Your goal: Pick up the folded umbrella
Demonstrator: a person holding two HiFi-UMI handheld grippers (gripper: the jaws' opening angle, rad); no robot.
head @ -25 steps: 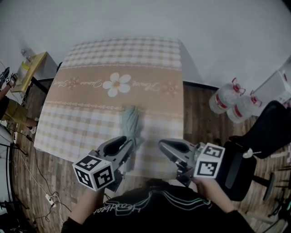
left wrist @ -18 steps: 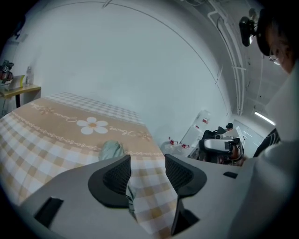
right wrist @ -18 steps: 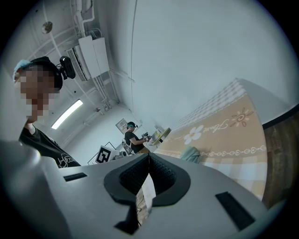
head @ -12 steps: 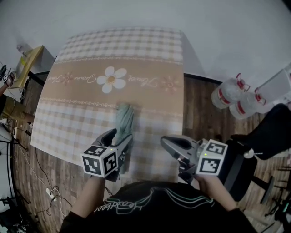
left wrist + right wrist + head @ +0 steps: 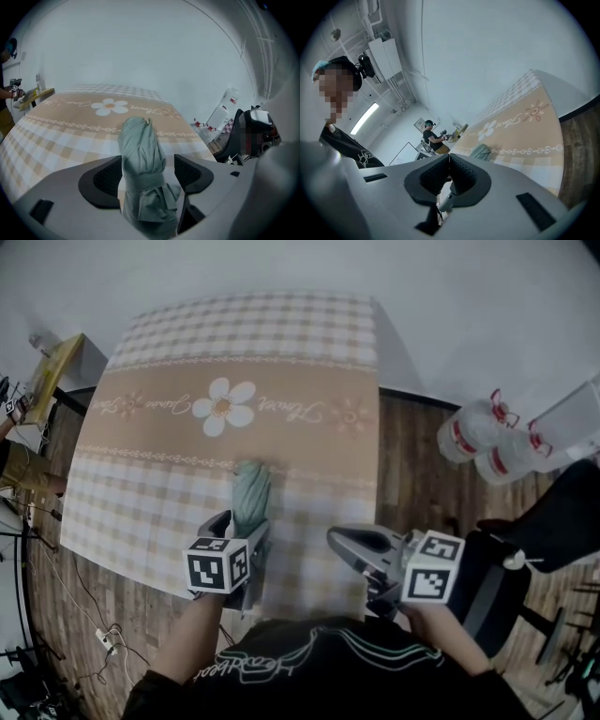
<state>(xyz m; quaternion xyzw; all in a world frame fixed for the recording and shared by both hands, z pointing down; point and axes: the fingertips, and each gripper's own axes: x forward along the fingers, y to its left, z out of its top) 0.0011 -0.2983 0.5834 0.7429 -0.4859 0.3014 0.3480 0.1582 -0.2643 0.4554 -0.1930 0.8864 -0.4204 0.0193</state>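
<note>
Folded umbrella [image 5: 250, 493]: pale green, strapped shut, lying on checked tablecloth [image 5: 309, 352] near its front edge. Left gripper [image 5: 241, 527] tilted down over its near end, jaws opening, wide apart, umbrella between them, pads clear of fabric. Right gripper [image 5: 339, 545] off to right, about level, jaws together, holding nothing. Beyond: white flower print [image 5: 221, 407]. Water bottles [image 5: 466, 439] on floor past table's right edge.

A: Target?
B: Folded umbrella [image 5: 140, 159], pale grey-green fabric, strap cinched round its middle.
A: Pose, place?
B: Lying flat, lengthwise between the opening left fingers [image 5: 101, 180], far end reaching out past their tips.
</note>
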